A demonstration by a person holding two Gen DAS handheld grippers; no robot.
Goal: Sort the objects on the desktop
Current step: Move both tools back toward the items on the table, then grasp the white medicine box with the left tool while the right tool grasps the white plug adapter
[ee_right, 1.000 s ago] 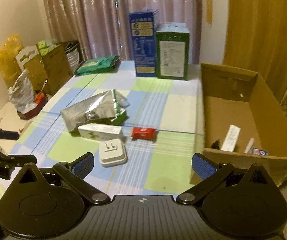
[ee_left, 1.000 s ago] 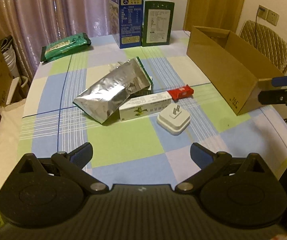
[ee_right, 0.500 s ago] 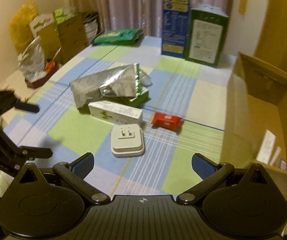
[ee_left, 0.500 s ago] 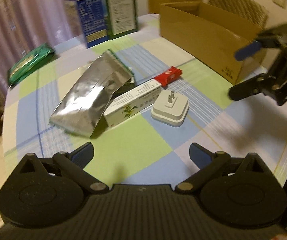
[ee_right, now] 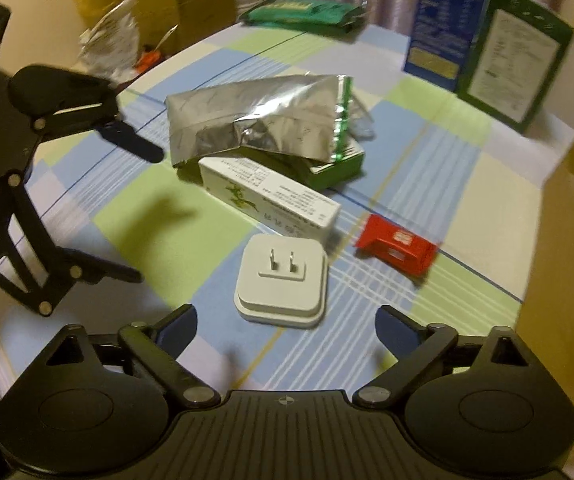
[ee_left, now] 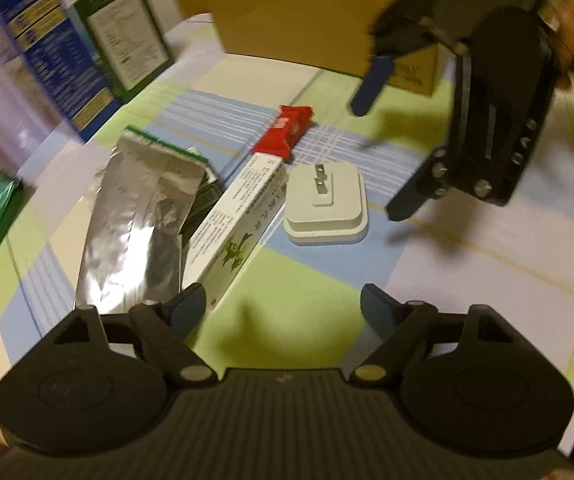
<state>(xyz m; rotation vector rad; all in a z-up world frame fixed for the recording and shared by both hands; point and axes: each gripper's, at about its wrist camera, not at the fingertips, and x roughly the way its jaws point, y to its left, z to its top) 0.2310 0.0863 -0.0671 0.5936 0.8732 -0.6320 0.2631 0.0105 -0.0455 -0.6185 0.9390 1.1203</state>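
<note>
The left tongs (ee_left: pixel 283 306) are held spread over the checked worktop (ee_left: pixel 311 280), their jaws having just been closing, with nothing between them. The right tongs (ee_right: pixel 285 326) are likewise spread and empty, their jaws also having just been closing. Just ahead of the right tongs a white plug adapter (ee_right: pixel 281 282) is seen lying prongs up. A long white box (ee_right: pixel 269 202) is laid just beside the adapter, and a red packet (ee_right: pixel 397 248) lies near the far end of that box. A silver foil bag (ee_right: pixel 259 122) is draped over a green box (ee_right: pixel 337 166) behind the white box. Further out, a blue carton (ee_right: pixel 445 20) and a green carton (ee_right: pixel 515 52) are stood upright side by side, a green pouch (ee_right: pixel 301 14) lies at the far edge, and a cardboard box (ee_left: pixel 319 20) is set on the worktop beyond the red packet.
</note>
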